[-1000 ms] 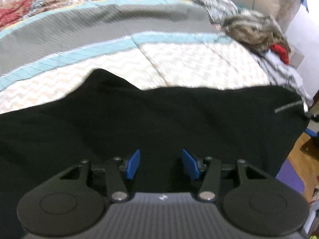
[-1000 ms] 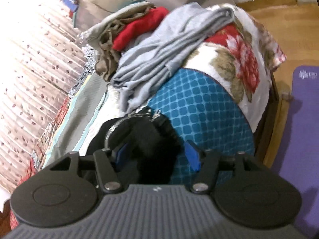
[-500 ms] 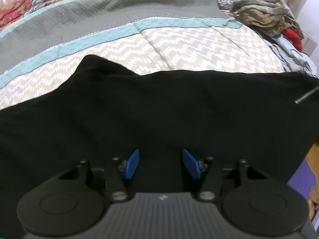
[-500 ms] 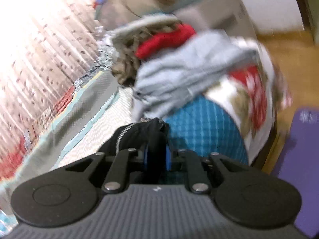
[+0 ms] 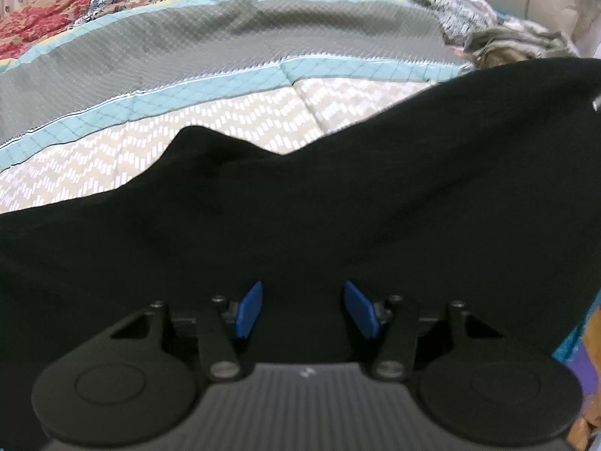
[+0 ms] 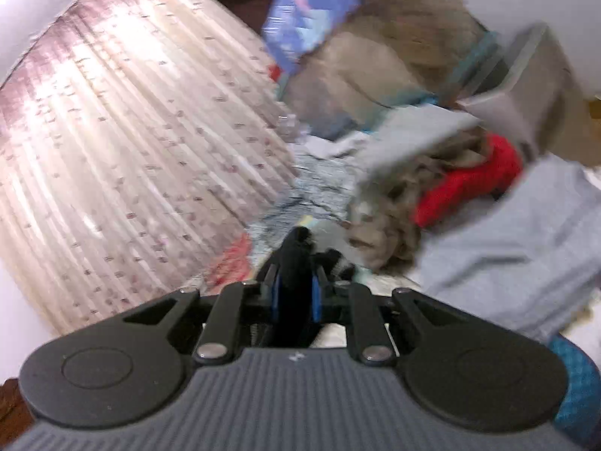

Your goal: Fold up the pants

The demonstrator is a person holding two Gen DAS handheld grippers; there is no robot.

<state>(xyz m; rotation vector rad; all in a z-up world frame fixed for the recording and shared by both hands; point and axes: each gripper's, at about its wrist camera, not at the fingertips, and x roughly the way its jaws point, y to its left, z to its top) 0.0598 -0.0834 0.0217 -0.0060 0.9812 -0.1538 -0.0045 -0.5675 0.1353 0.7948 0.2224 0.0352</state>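
Our left gripper (image 5: 302, 310) hangs low over the black pants (image 5: 338, 225), its blue fingers (image 5: 248, 310) spread wide with nothing between them, aimed across the bed. The pants lie over the quilt (image 5: 225, 120), their right side rising toward the upper right of the left wrist view. Our right gripper (image 6: 295, 298) tilts upward toward the curtain (image 6: 131, 169) and a pile of clothes (image 6: 469, 188), its fingers pinched tight on a fold of the pants (image 6: 295, 263). That view is blurred.
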